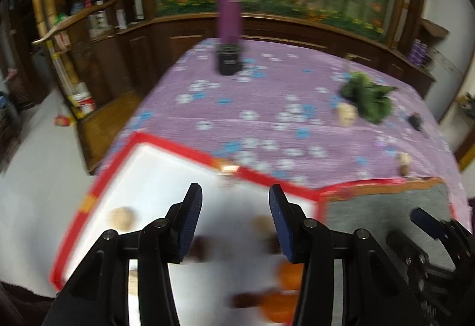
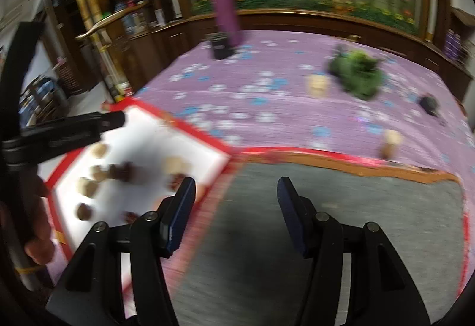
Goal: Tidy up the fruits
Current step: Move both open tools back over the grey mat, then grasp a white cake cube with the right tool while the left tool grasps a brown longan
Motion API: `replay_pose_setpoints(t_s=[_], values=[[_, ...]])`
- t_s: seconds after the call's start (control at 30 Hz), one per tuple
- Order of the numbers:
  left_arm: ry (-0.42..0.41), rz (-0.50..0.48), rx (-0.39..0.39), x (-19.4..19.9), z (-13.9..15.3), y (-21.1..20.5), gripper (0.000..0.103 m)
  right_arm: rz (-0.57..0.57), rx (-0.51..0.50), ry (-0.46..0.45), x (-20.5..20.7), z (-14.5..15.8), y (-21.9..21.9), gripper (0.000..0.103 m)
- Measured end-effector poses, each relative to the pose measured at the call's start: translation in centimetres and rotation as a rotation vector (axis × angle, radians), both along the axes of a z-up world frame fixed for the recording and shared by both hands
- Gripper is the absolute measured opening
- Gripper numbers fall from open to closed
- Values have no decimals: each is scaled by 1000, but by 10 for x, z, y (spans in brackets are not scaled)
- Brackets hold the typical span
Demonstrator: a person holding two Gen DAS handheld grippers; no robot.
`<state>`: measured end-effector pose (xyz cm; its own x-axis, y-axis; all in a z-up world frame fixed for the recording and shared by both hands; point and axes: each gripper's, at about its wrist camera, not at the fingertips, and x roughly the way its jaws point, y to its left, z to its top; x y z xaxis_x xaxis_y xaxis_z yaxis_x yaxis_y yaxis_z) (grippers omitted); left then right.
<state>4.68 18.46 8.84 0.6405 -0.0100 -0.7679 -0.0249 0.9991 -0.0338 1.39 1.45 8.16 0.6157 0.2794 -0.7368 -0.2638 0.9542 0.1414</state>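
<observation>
My left gripper (image 1: 235, 201) is open and empty above a white tray with a red rim (image 1: 166, 144). On the tray lie a pale round fruit (image 1: 121, 217), dark brown fruits (image 1: 199, 248) and orange fruits (image 1: 289, 272), all blurred. My right gripper (image 2: 236, 192) is open and empty above a grey mat with a red and orange border (image 2: 341, 225). The white tray (image 2: 190, 130) with several small pale and brown fruits (image 2: 98, 150) shows at left in the right wrist view. Loose pale fruits (image 2: 319, 83) (image 2: 390, 143) lie on the purple cloth.
A purple flowered cloth (image 1: 267, 106) covers the table. A purple bottle (image 1: 230, 11) and a dark jar (image 1: 228, 61) stand at the far edge. A green leafy bunch (image 1: 368, 97) and a small dark object (image 1: 415, 121) lie at right. Wooden cabinets stand behind.
</observation>
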Motion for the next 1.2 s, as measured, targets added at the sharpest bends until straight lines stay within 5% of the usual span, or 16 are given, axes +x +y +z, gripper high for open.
replay_pose_setpoints(t_s=[0.27,0.5,1.0,1.2], values=[[45,-67,-29,16,-11,-91,47,-115,-9,10,32,-3,-124,55],[79,-115,-12,24,-27,-148,47,-111,-5,23,70,-14,-176,50],[117,-128,20,45,-47,-180,47,-33,21,111,136,-55,-171,45],[118,-155,17,53,-50,-188,47,-24,15,128,140,-62,-169,33]])
